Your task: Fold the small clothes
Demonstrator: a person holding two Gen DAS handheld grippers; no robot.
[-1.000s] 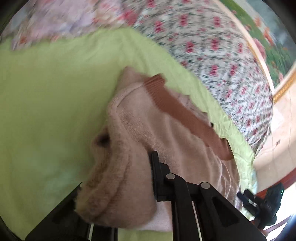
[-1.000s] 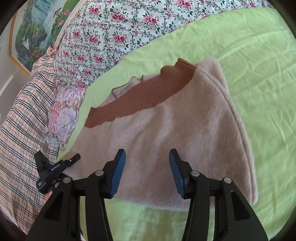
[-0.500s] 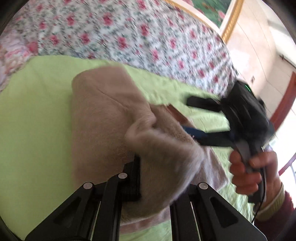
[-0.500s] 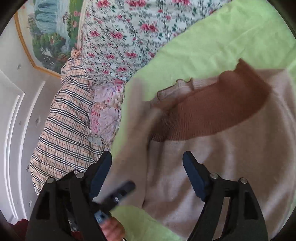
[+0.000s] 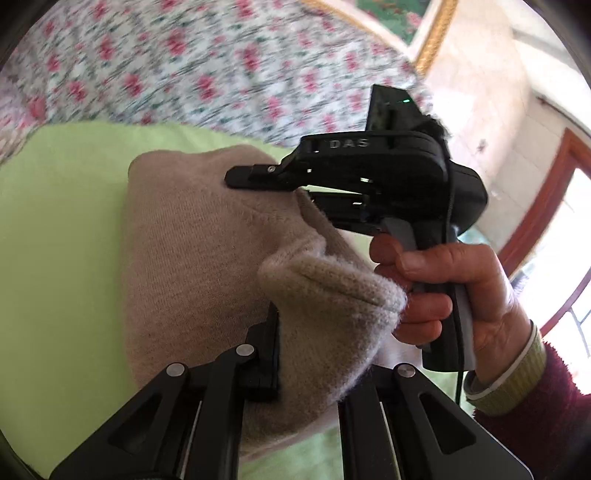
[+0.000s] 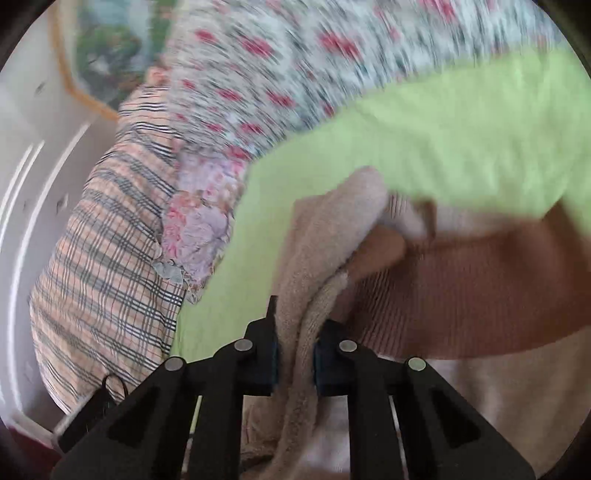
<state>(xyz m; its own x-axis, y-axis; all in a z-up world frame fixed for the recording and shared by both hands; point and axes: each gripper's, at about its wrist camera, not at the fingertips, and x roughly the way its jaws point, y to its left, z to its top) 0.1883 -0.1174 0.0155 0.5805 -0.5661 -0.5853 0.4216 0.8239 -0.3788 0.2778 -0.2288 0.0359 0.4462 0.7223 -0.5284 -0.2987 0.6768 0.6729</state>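
A beige knit sweater with a brown ribbed band lies on the green sheet. My left gripper is shut on a thick folded edge of it, lifted off the sheet; the fabric hides its right finger. In the left wrist view a hand holds my right gripper just beyond that fold, with its lower finger behind the cloth. In the blurred right wrist view, the right gripper is closing its jaws. A bunched beige edge is pinched between its blue pads.
A floral quilt is heaped along the far side of the sheet. A plaid pillow and a pale flowered cushion lie at its left end. A framed picture and a red-brown door frame stand behind.
My left gripper carried the sweater's fold across and up toward the right gripper, rolling as it went. The right gripper spread wide, moved to the sweater's left edge and closed on it.
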